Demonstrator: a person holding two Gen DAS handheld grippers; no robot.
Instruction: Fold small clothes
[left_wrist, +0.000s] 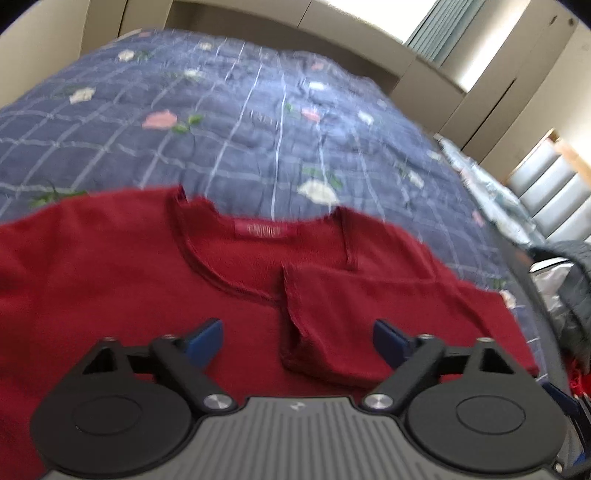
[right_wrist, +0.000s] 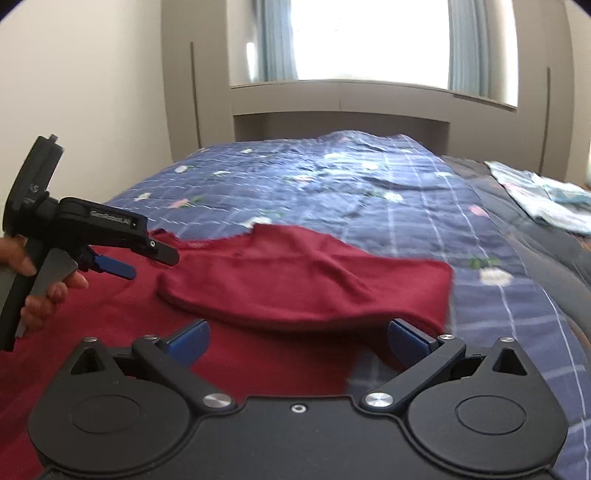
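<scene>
Dark red knit top (left_wrist: 122, 280), small, with a matching woven label at the back of the neck, lies spread on your navy quilted bedspread (left_wrist: 229, 122) with the pale grid lines and pink and white flowers. One sleeve side is already folded in over the body, so there's a doubled flap (right_wrist: 306, 280) sitting on top of the front.

Your left gripper (left_wrist: 297, 338) hangs right over the chest of the top, below the neckline, blue fingers (left_wrist: 207, 341) spread wide with nothing between them; the edge of that folded flap runs between the two tips. Your right gripper (right_wrist: 297, 341) is also fully released, hovering low at the near edge of the flap, its right fingertip over the spot where red cloth meets quilt. Whether either one actually touches the fabric, I can't tell.

Only the left wrist view gives you the neckline and label (left_wrist: 260, 230) head on, plus a dark grey garment heap (left_wrist: 569, 280) off the bed's right side. Only the right wrist view catches your left hand (right_wrist: 44, 284) on the trigger handle of the other gripper (right_wrist: 147, 258), the bright window (right_wrist: 369, 40) with blue curtains, and a pale blue folded cloth (right_wrist: 546, 203) far right on the bed.
</scene>
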